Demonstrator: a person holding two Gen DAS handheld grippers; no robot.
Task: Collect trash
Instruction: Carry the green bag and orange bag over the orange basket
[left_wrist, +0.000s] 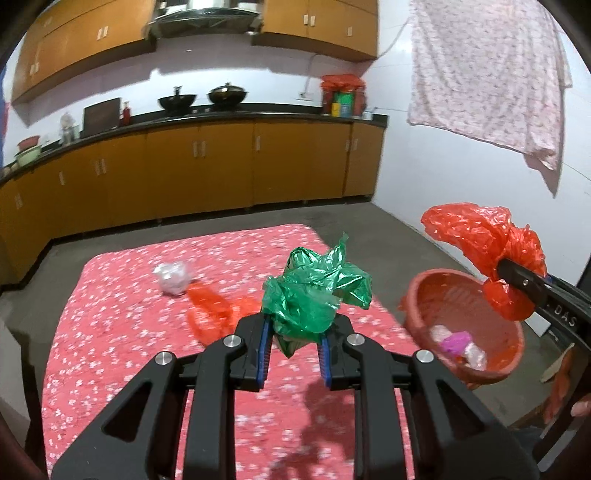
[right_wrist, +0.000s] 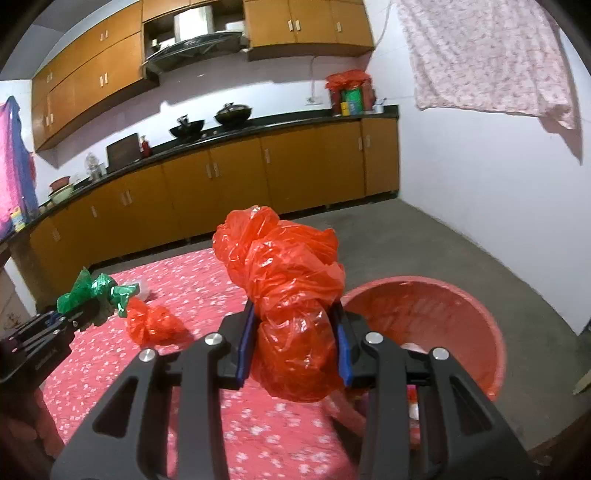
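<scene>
My left gripper (left_wrist: 293, 326) is shut on a crumpled green plastic bag (left_wrist: 317, 291) and holds it above the red flowered table (left_wrist: 147, 332). My right gripper (right_wrist: 295, 326) is shut on a bunched red plastic bag (right_wrist: 288, 280), held up beside the red basin (right_wrist: 454, 306). In the left wrist view that bag (left_wrist: 480, 236) hangs over the basin (left_wrist: 443, 295), which holds pink and white scraps (left_wrist: 460, 341). Another red bag (left_wrist: 214, 306) and a white crumpled wad (left_wrist: 171, 277) lie on the table. The right wrist view shows the left gripper (right_wrist: 70, 314) with the green bag (right_wrist: 92, 290).
The basin sits off the table's right edge. Orange kitchen cabinets (left_wrist: 221, 162) with a black counter and woks (left_wrist: 207, 98) run along the far wall. A flowered cloth (left_wrist: 487, 74) hangs on the white right wall. Grey concrete floor (right_wrist: 424, 240) surrounds the table.
</scene>
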